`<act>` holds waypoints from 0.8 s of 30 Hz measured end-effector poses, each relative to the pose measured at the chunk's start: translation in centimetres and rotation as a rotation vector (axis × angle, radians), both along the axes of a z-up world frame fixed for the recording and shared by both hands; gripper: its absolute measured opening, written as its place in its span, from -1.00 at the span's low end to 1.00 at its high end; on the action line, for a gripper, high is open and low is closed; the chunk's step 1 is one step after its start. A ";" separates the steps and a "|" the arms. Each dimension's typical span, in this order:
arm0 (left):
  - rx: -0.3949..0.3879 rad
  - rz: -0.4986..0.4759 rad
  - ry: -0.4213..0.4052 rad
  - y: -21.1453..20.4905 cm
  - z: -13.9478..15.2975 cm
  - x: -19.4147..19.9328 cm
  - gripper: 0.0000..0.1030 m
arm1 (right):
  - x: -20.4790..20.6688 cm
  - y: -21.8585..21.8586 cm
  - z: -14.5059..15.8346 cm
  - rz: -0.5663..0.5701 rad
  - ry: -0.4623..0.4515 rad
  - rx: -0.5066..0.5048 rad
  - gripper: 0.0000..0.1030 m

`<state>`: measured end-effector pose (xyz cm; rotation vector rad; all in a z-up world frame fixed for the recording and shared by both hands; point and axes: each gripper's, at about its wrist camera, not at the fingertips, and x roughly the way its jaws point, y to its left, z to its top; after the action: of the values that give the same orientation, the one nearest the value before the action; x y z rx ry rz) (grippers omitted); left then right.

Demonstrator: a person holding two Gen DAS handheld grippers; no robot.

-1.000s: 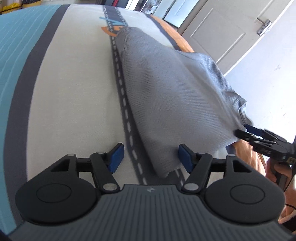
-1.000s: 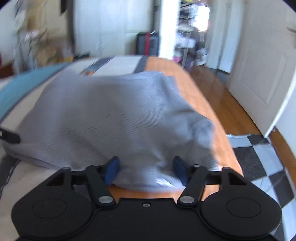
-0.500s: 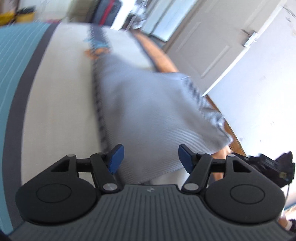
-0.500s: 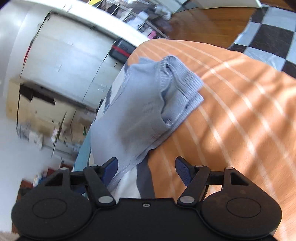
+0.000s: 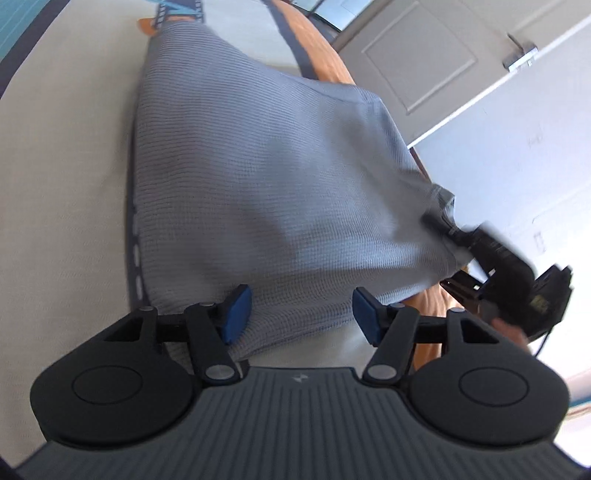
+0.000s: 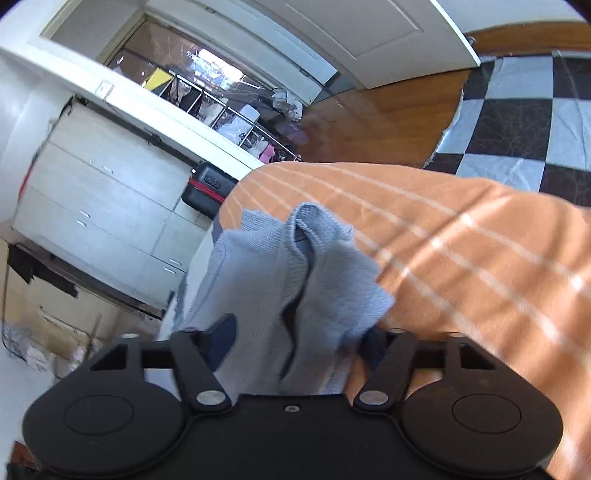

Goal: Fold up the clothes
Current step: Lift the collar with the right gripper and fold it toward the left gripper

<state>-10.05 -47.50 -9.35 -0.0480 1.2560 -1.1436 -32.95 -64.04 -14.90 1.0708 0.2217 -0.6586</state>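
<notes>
On a striped bedspread (image 5: 66, 192) a grey knit garment (image 5: 266, 177) is spread, its near hem straddled by both wide-open grippers, left (image 5: 301, 312) and right (image 6: 295, 343), so a two-corner pinch is judged next; bunched layers appear only in the right view.

White door (image 5: 417, 55) w/ handle, white drawers (image 6: 103, 206), black-and-white checkered floor (image 6: 517, 122), black case (image 6: 208, 188) by bed.

White door (image 6: 388, 33) — checkered floor (image 6: 517, 122).
</notes>
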 end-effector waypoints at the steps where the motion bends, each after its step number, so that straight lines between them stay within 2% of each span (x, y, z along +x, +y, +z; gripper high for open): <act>1: 0.000 0.008 0.001 0.2 0.1 0.2 0.16 | 0.1 -0.2 0.1 0.010 0.025 -0.015 -0.52; 2: -0.001 0.016 0.003 0.5 0.2 0.4 0.16 | 0.4 -0.4 0.1 0.029 0.036 -0.020 -0.67; 4: -0.002 0.032 0.005 1.0 0.4 0.7 0.16 | 0.9 -0.4 0.5 0.039 0.042 -0.040 -0.67; 7: -0.002 0.060 0.004 1.8 0.8 1.3 0.17 | 1.8 0.2 3.1 0.055 0.100 -0.155 -0.68; 9: 0.004 0.110 -0.028 2.8 1.6 2.0 0.18 | 3.6 1.7 5.7 0.109 0.146 -0.285 -0.69; 10: 0.008 0.148 -0.040 3.4 2.1 2.4 0.18 | 4.5 2.4 7.0 0.146 0.159 -0.348 -0.70; 13: -0.017 0.213 -0.042 4.6 2.6 3.2 0.18 | 8.0 5.2 9.9 0.421 0.058 -0.498 -0.71; 15: -0.030 0.237 -0.037 5.1 2.6 3.4 0.19 | 10.3 7.6 10.4 0.586 0.053 -0.558 -0.71; 18: -0.050 0.272 -0.029 5.8 2.5 3.9 0.20 | 12.9 11.0 9.6 0.748 0.133 -0.646 -0.71; 22: -0.073 0.304 -0.008 6.4 2.0 4.1 0.20 | 14.2 12.7 7.8 0.817 0.225 -0.675 -0.71; 24: -0.086 0.305 0.003 6.5 1.8 4.1 0.20 | 14.1 12.3 8.0 0.814 0.224 -0.669 -0.71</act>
<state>-5.92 -40.97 -7.57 -0.2961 1.1554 -0.9313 -18.89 -51.71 -6.85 0.2036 0.5483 -0.0785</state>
